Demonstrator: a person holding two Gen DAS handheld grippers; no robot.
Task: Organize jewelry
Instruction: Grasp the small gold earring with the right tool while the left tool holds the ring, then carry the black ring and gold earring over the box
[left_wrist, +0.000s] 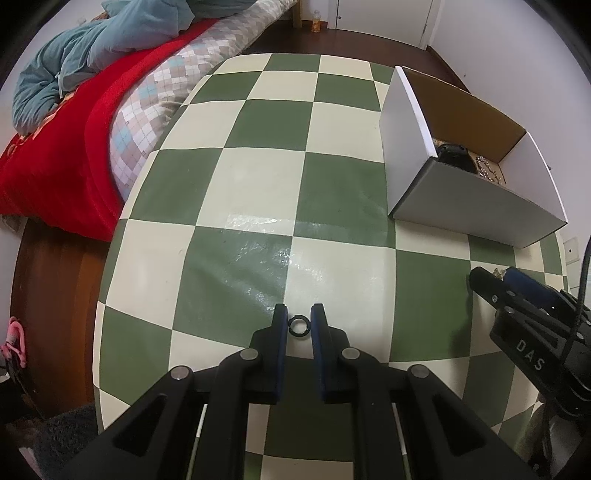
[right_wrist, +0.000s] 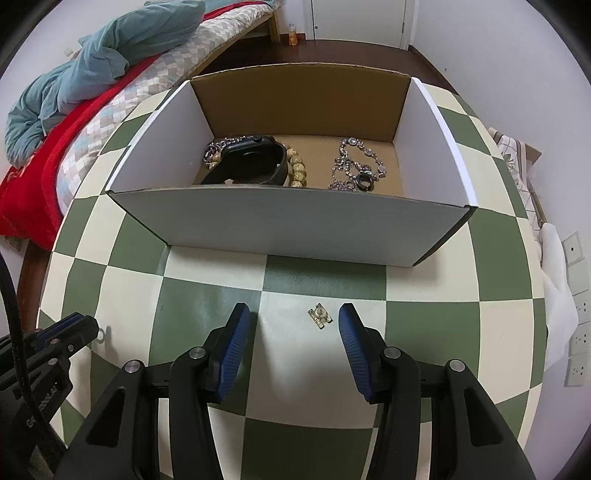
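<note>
A small black ring (left_wrist: 299, 325) sits between the pads of my left gripper (left_wrist: 299, 317), whose jaws press on both its sides just above the checkered table (left_wrist: 240, 177). My right gripper (right_wrist: 293, 321) is open over the table, with a small gold earring (right_wrist: 320, 315) lying between its fingers, nearer the right one. The white cardboard box (right_wrist: 288, 225) stands just beyond; it holds a black smartwatch (right_wrist: 247, 162), a beaded bracelet (right_wrist: 298, 170) and silver chain bracelets (right_wrist: 356, 166). The box also shows in the left wrist view (left_wrist: 472, 206), far right.
A bed with a red blanket (left_wrist: 66, 155) and teal duvet (left_wrist: 81, 55) borders the table's left side. The right gripper (left_wrist: 491, 282) shows in the left wrist view. Wall sockets (right_wrist: 578, 343) are at the right.
</note>
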